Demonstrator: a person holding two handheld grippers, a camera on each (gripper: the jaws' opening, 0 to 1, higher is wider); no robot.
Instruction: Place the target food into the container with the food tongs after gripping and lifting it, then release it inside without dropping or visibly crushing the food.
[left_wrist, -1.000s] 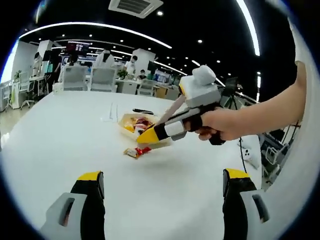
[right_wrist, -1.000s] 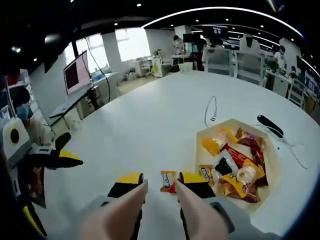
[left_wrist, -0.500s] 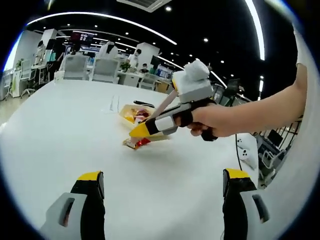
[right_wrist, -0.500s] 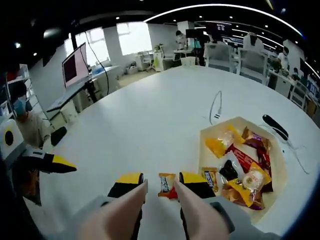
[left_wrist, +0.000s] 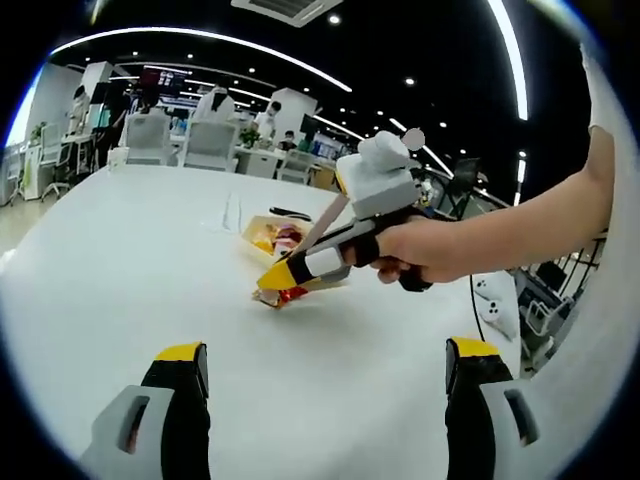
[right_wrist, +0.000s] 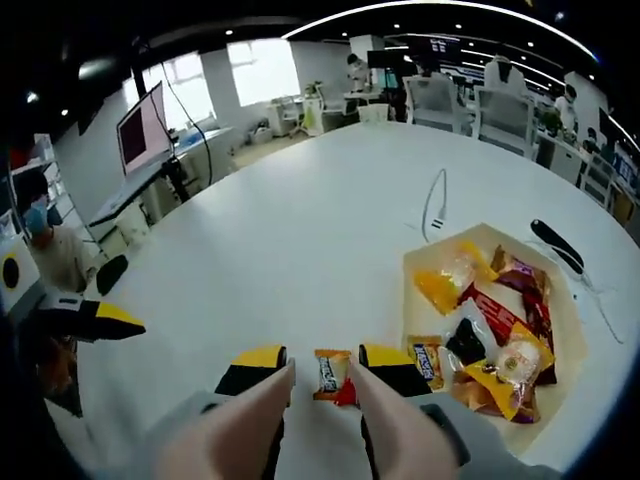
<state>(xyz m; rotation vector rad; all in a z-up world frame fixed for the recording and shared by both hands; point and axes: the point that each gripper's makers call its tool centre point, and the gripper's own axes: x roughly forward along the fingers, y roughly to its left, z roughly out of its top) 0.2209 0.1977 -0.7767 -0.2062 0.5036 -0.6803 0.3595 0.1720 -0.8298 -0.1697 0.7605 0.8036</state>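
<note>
Targeting small orange-and-red wrapped snack packet (right_wrist: 332, 376): on white bench (right_wrist: 300, 250), just beside open beige cardboard tray (right_wrist: 560, 300) of mixed wrapped snacks. Looks light, crinkly, slippery film, soft inside; pinch across the middle, gently. Right gripper (right_wrist: 322, 372) with beige tongs (right_wrist: 385, 425) straddles it, jaws narrowly open, holding nothing yet. Left gripper (left_wrist: 325, 362) hangs wide open, empty, well apart from it.

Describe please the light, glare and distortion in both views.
Left gripper view: ceiling light strips bend into arcs, white table evenly lit, hardly any shadow. Right gripper view: bright window washed out, table edge curved, snack packet sharp.
</note>
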